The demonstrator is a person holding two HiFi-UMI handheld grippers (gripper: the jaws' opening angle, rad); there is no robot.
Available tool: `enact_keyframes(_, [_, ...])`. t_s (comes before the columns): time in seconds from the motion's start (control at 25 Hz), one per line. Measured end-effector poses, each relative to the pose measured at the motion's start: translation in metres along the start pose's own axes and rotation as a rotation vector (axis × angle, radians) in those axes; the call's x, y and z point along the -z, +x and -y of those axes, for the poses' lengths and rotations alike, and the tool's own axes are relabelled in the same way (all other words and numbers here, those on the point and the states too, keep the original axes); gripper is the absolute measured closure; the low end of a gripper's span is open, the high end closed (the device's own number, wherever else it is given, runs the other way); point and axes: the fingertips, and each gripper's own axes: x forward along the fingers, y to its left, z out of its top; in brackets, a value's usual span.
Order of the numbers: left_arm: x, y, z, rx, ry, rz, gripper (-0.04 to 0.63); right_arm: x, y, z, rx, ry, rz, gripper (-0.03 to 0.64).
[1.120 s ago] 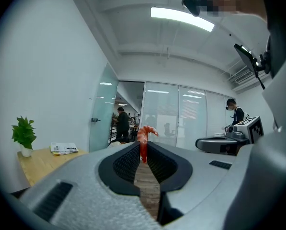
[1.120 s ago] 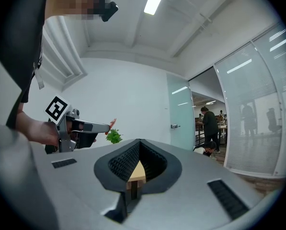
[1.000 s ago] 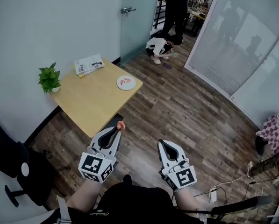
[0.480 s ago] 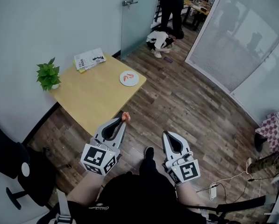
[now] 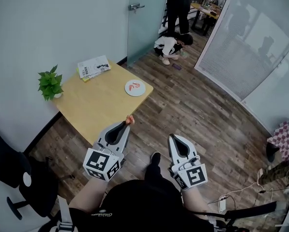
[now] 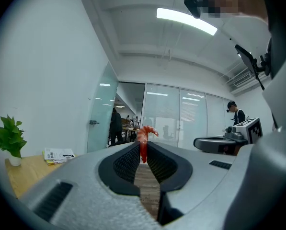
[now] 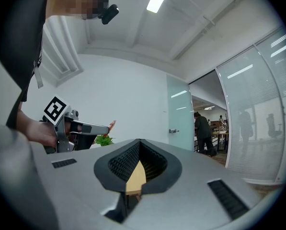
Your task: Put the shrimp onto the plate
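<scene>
My left gripper point(image 5: 127, 124) is shut on a small orange shrimp point(image 5: 129, 120), which sticks up from between the jaw tips point(image 6: 143, 137). It hangs level just off the near edge of the wooden table point(image 5: 96, 105). The white plate point(image 5: 135, 87) lies near the table's far right corner and has another orange shrimp point(image 5: 133, 85) on it. My right gripper point(image 5: 175, 139) is shut with nothing in it, out over the floor to the right of the left one. From the right gripper view point(image 7: 139, 142) I see the left gripper point(image 7: 83, 127) and its shrimp point(image 7: 112, 124).
A potted plant point(image 5: 50, 81) and a magazine point(image 5: 93, 66) sit at the table's wall side. A black chair point(image 5: 18, 178) stands at lower left. Behind the table is a glass door point(image 5: 144, 18); beyond it one person stands and another crouches point(image 5: 169, 46). Cables lie on the floor point(image 5: 231, 195).
Both grippers have moved forward towards the table, the left one still shut on the shrimp. The table and plate now sit a little nearer in the head view.
</scene>
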Motion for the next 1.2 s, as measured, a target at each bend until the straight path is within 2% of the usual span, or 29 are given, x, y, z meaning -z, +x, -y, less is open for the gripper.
enact_keyframes(0.36, [-0.001, 0.066, -0.015, -0.045, 0.01, -0.03, 0.547, 0.013, 0.043, 0.061, -0.048, 0.038, 0.001, 0.615])
enact_keyframes(0.64, [-0.024, 0.143, -0.025, -0.092, 0.044, -0.043, 0.546, 0.006, 0.088, 0.135, -0.096, 0.08, 0.041, 0.615])
enact_keyframes(0.96, [-0.036, 0.249, -0.028, -0.117, 0.048, -0.031, 0.546, 0.004, 0.137, 0.236, -0.127, 0.073, 0.05, 0.615])
enact_keyframes(1.2, [-0.032, 0.282, -0.045, -0.18, 0.036, -0.029, 0.547, 0.012, 0.178, 0.264, -0.204, 0.072, 0.034, 0.615])
